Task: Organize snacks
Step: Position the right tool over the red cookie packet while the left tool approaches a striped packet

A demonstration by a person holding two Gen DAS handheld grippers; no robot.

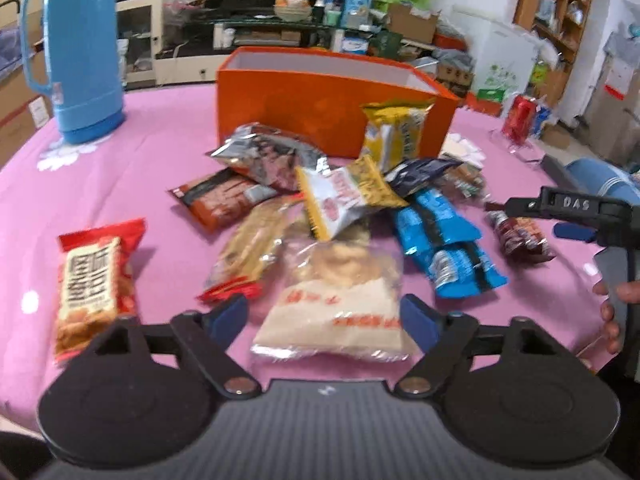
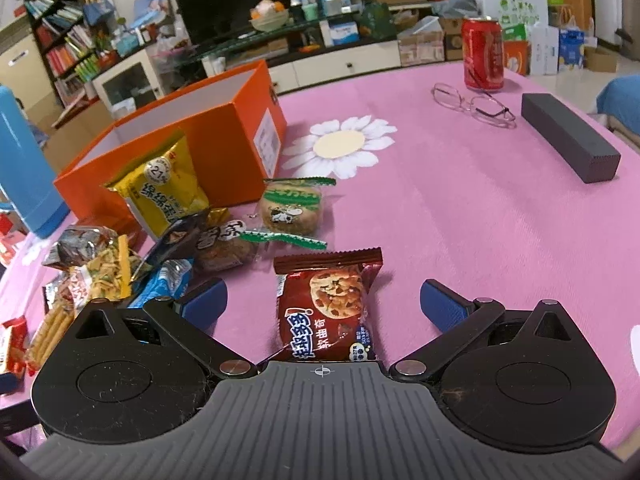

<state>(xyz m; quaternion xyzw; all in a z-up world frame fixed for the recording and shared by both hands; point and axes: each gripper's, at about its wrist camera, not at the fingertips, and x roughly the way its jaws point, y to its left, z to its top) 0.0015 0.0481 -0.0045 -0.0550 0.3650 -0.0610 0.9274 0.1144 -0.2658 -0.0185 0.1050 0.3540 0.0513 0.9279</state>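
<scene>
Both jaws gape empty: the left gripper (image 1: pixel 324 318) straddles a light, crinkly clear cracker bag (image 1: pixel 334 304), best pinched mid-body, the right gripper (image 2: pixel 323 306) a slippery cookie packet (image 2: pixel 326 306).

Glossy plastic wrappers (image 1: pixel 332 312) (matt tablecloth (image 2: pixel 460 220)).

Cookie packet (image 2: pixel 326 310) between spread right tool (image 2: pixel 323 306) fingers.
</scene>
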